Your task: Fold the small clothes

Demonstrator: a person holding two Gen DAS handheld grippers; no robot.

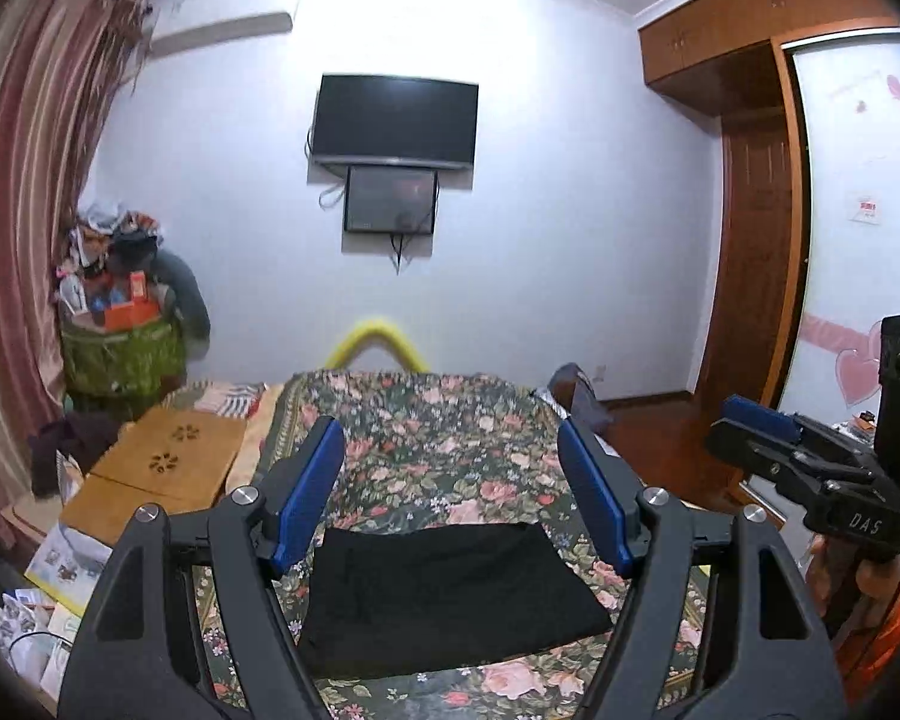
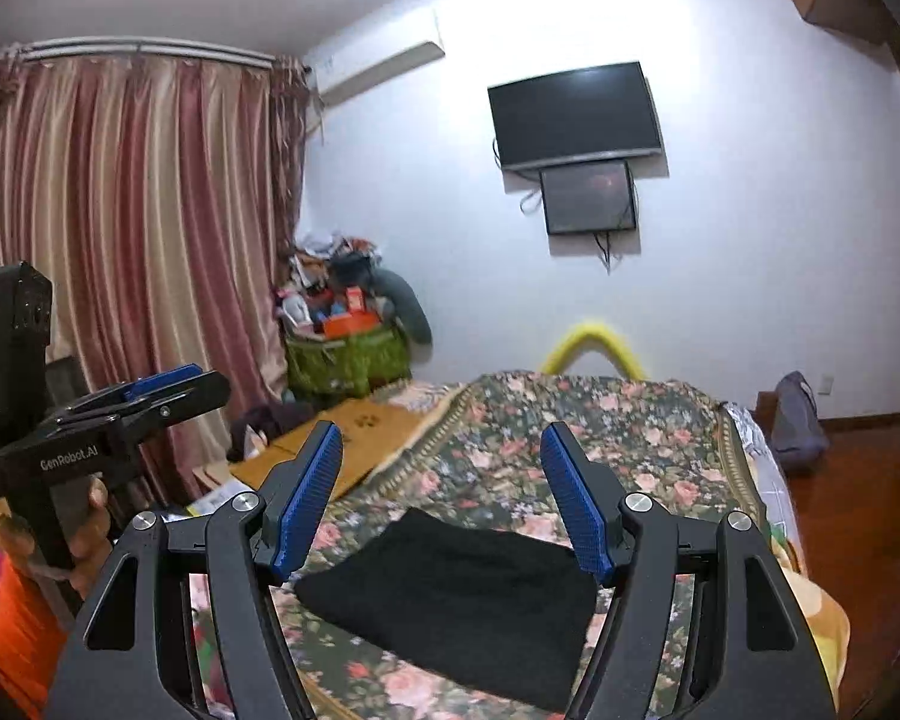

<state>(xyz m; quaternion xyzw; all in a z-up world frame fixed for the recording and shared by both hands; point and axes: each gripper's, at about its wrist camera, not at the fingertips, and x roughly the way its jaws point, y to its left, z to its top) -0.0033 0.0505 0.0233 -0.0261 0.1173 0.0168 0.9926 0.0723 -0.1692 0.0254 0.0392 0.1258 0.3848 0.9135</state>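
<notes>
- On the flowered bedspread [image 1: 450,450], at 6 o'clock in both wrist views, lies the black garment [image 1: 450,588]. It is flat, looks like a neat rectangle, and no tongs touch it.
- At 9 o'clock of the left wrist view a wooden board [image 1: 168,468] lies on the bed beside the spread, well apart from the garment.
- The left gripper [image 1: 450,498] hangs above the garment with its blue pads [image 1: 309,498] wide apart, and it holds nothing. It points along the bed toward the wall with the television [image 1: 393,120], tilted only a little downward.
- The right gripper [image 2: 444,498] is also spread wide and empty, at about the same height. In its view the garment lies turned, one corner toward 10 o'clock.
- In the left view, the right gripper shows at 3 o'clock, level, gripped from below by a hand [image 1: 870,576].
- I judge the step is either a new fold or the end of one; I cannot tell how many folds exist.
- To fold well, each gripper should come down on one near corner, pinch only the top cloth and not the spread, then carry both corners together toward 12 o'clock.
- The risk, I think, is uneven lifting, which would skew the edge.
</notes>
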